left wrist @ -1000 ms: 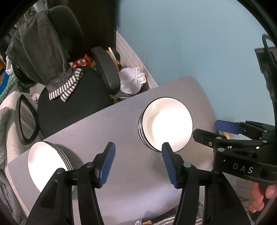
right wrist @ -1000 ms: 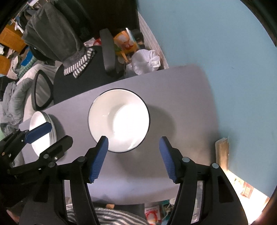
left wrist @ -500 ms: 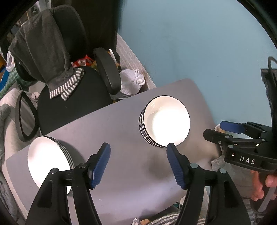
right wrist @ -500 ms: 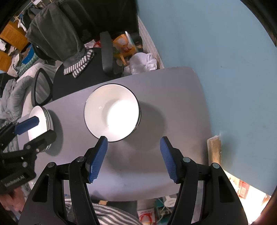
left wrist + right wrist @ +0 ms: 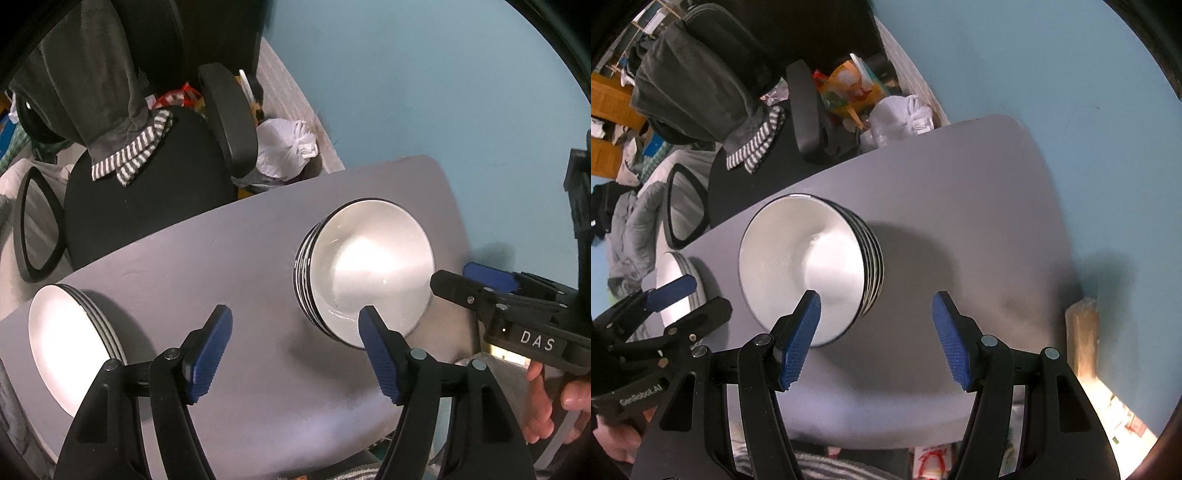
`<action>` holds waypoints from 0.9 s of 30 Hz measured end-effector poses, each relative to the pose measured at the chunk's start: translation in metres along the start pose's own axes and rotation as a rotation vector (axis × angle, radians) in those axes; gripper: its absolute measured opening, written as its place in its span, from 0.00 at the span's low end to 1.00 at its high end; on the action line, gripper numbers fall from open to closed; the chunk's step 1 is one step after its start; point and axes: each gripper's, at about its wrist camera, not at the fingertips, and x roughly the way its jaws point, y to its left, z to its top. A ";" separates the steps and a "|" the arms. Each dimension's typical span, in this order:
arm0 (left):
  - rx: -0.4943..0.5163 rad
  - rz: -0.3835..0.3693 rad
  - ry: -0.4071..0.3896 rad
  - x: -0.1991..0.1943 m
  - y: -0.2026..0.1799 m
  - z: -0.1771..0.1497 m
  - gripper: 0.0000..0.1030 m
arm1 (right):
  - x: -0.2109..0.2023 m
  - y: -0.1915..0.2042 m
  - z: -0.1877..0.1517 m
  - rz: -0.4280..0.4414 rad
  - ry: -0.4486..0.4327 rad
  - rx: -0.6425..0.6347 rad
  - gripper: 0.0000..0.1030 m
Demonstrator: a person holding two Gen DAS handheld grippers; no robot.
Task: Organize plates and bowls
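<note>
Both stacks built, both tools empty.
Bowl stack (image 5: 364, 273) sits mid-table (image 5: 229, 258), plate stack (image 5: 70, 343) well apart at its left end; left gripper (image 5: 295, 350) and right gripper (image 5: 875, 336) hover spread, holding nothing — sorting looks essentially finished.

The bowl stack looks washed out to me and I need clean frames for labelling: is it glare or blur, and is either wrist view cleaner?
Left wrist view: the bowl stack shows a bright glare patch and smeared rims, the plate stack blown white. Right wrist view: bowl stack equally streaked, casting a soft shadow on the grey table. Neither is cleaner.
</note>
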 end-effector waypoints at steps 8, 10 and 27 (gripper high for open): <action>-0.033 0.022 0.054 0.028 0.002 0.008 0.70 | 0.027 -0.004 0.013 -0.024 0.043 -0.028 0.60; -0.049 0.013 0.071 0.034 0.004 0.010 0.70 | 0.032 -0.006 0.015 -0.020 0.053 -0.028 0.60; -0.101 0.026 0.140 0.060 0.003 0.020 0.70 | 0.058 -0.009 0.023 0.019 0.115 -0.052 0.60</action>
